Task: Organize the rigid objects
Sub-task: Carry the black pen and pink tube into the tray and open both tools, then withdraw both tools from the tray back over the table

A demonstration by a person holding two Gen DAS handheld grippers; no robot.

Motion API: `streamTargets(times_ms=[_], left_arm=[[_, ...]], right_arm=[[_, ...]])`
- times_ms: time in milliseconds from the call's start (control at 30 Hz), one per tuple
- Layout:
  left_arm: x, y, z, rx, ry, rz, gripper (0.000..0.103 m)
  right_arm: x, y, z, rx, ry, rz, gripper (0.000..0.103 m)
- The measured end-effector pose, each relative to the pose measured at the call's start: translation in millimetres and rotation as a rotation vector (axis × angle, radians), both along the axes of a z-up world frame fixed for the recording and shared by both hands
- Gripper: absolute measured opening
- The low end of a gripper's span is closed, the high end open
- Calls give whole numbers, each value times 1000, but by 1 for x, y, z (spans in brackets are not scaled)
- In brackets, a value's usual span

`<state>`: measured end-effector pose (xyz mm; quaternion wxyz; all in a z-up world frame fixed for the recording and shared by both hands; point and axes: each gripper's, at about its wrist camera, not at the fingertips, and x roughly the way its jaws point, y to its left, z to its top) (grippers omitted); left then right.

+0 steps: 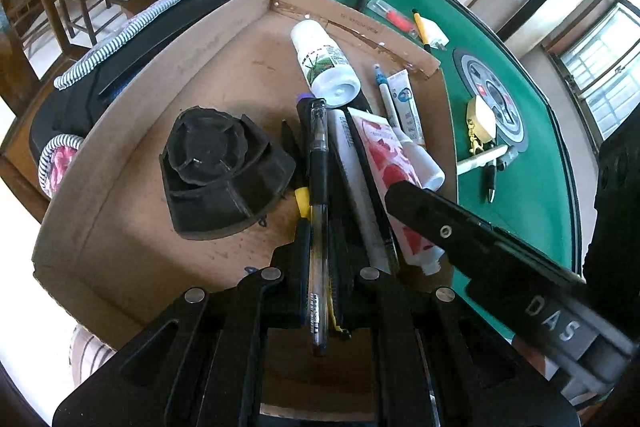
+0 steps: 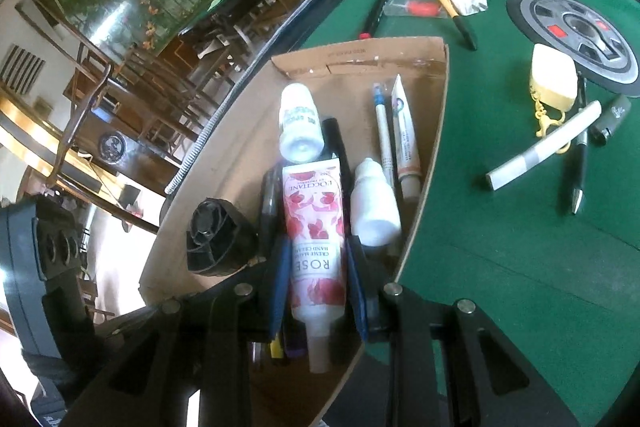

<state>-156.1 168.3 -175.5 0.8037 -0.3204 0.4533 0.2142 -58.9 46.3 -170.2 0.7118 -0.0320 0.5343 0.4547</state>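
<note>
- The left gripper is clamped on a black gel pen, lengthwise between the jaws and low over the cardboard box, probably so it drops parallel to the pens already inside.
- The right gripper grips a rose hand cream tube across its flat body, cap end toward the camera, above the same box.
- A white bottle and a black plastic part lie in the box.
- Pens, a cream keychain case and a white marker await on the green felt table.
- Wooden chairs stand behind.
</note>
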Motion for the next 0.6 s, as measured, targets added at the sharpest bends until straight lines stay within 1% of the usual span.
streamTargets(times_ms=[67, 200, 300, 400, 500, 533, 600], left_arm=[[1, 0, 0, 0, 2, 1, 8], [2, 1, 0, 7, 0, 6, 8], [2, 2, -1, -7, 3, 9, 8], [2, 2, -1, -8, 3, 10, 8], [2, 0, 1, -7, 11, 9, 8], [3, -1, 2, -2, 14, 5, 11], [2, -2, 4, 4, 9, 8, 23]], right_arm=[[-1, -1, -1, -12, -9, -7, 28], [-1, -2, -2, -3, -2, -9, 29], [0, -5, 0, 16, 9, -11, 31], [0, -6, 1, 28, 11, -1, 31], [2, -14, 3, 61, 23, 5, 32], [3, -18, 5, 82, 33, 10, 34], [5, -23, 7, 109, 47, 16, 36]])
